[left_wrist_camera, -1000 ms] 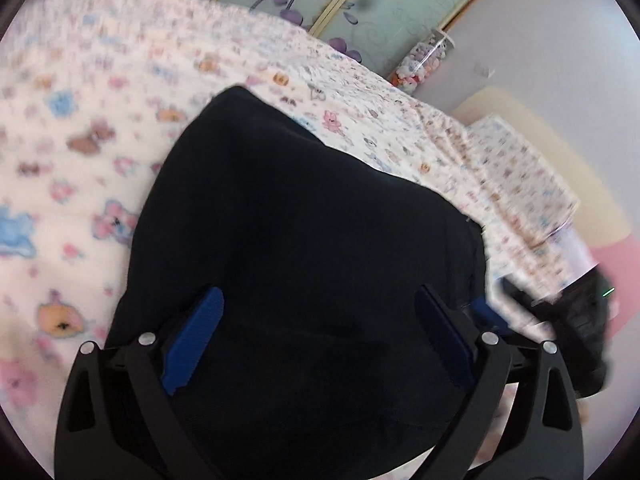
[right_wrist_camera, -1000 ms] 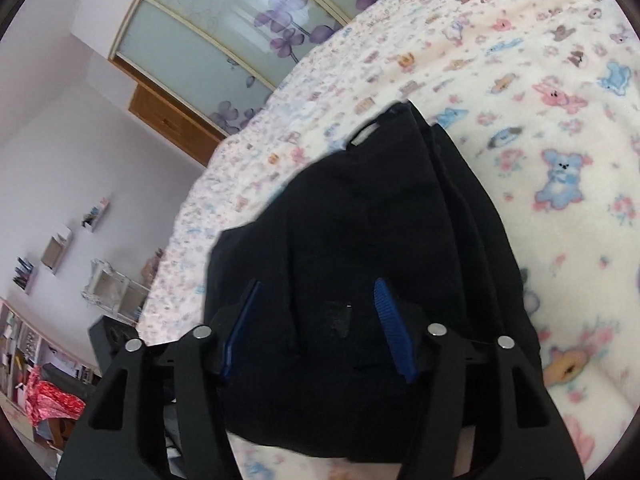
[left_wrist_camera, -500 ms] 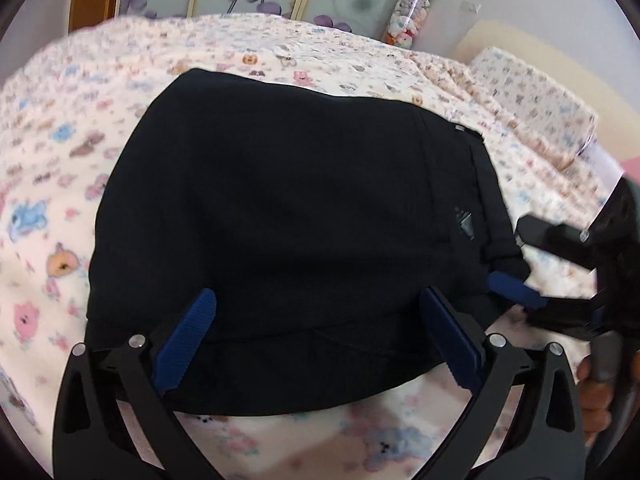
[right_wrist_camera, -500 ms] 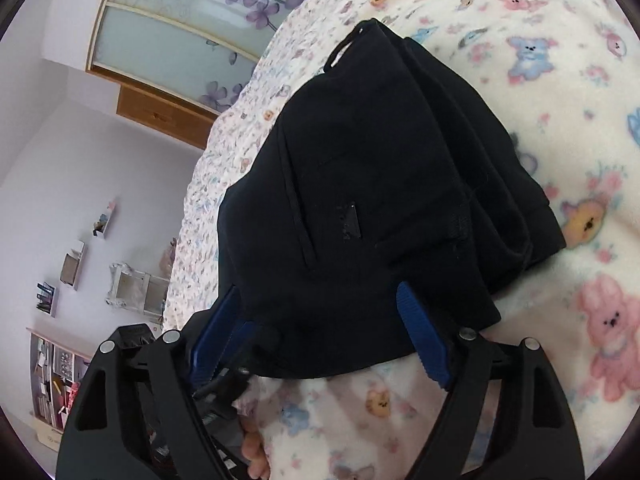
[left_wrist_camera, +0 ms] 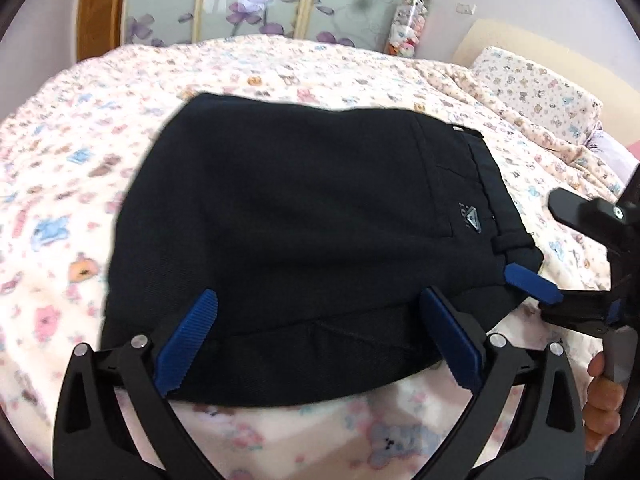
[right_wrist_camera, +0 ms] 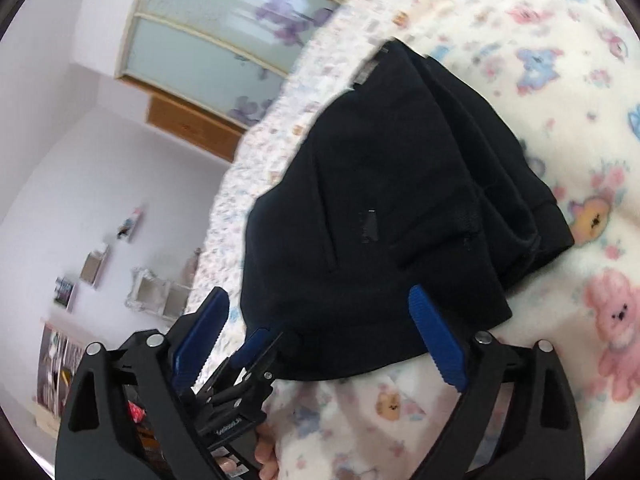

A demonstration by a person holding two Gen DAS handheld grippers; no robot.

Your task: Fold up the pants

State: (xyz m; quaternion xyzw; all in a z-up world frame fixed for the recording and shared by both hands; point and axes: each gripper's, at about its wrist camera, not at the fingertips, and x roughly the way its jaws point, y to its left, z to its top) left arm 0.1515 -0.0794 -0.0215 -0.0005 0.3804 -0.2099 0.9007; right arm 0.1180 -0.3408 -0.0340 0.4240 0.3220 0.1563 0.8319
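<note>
Pants (left_wrist_camera: 304,216) – black twill, folded slab, fleecy bedspread (left_wrist_camera: 72,184)

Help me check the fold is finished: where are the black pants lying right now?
The black pants lie folded in the middle of the left wrist view, on the teddy-print bedspread, just beyond the open left gripper.

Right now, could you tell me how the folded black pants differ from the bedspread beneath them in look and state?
The pants are plain black, while the bedspread is cream with small pastel bears. The pants are folded into a compact, layered bundle; the bedspread lies spread wide across the bed. The pants bear a small logo patch; the bedspread shows none. Both are soft fabric lying flat.
</note>
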